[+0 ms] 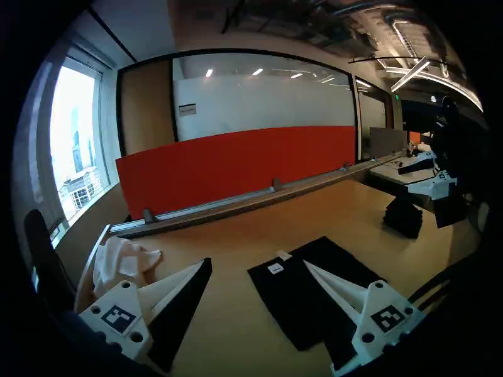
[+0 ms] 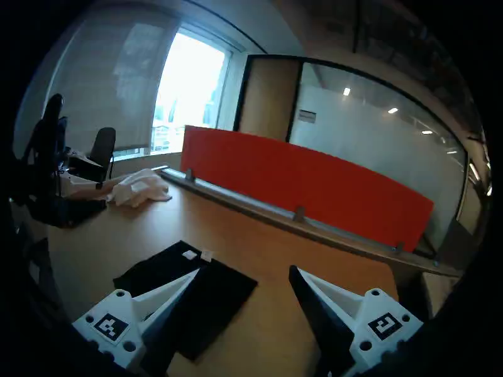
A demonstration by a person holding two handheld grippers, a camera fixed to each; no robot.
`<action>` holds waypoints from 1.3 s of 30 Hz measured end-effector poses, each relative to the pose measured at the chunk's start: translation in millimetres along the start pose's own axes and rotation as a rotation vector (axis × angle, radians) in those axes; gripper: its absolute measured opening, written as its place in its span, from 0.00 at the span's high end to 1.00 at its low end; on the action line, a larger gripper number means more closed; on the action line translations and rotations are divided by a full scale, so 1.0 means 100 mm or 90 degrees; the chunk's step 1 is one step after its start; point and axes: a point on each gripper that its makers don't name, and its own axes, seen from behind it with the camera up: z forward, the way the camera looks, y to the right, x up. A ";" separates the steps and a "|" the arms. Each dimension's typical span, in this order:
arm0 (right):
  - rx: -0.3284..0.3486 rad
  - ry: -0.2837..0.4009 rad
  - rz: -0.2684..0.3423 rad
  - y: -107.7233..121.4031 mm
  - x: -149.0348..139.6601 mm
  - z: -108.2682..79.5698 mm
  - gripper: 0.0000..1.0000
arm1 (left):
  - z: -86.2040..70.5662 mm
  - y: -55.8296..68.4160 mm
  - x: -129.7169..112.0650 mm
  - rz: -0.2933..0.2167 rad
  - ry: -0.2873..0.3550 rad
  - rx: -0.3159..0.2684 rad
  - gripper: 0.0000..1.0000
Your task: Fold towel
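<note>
The left tool [image 1: 256, 262] sits low in the left gripper view with its fingers apart and nothing between them. The black towel [image 1: 295, 301] lies flat on the wooden counter [image 1: 302, 220] at lower centre, partly under one finger. A crumpled white cloth [image 1: 122, 261] is at lower left, before the red divider [image 1: 239, 163].

In the right gripper view the right tool [image 2: 244, 270] is likewise spread and empty, with the towel [image 2: 220, 292] at lower left.

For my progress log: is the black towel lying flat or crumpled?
Flat: the black towel lies smooth on the table with straight edges. Folded layers: cannot tell.
</note>
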 end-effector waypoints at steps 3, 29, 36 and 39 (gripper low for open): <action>0.020 -0.013 -0.007 -0.05 -0.04 0.01 0.00 | 0.02 0.08 -0.05 0.002 -0.010 -0.020 0.03; 0.081 -0.089 -0.020 -0.46 -0.79 0.20 0.00 | 0.20 0.57 -0.92 0.017 -0.095 -0.099 0.03; 0.093 -0.112 -0.015 -0.52 -1.03 0.25 0.00 | 0.24 0.65 -1.15 0.024 -0.119 -0.112 0.03; 0.099 -0.121 -0.014 -0.55 -1.14 0.28 0.00 | 0.26 0.67 -1.23 0.026 -0.129 -0.118 0.03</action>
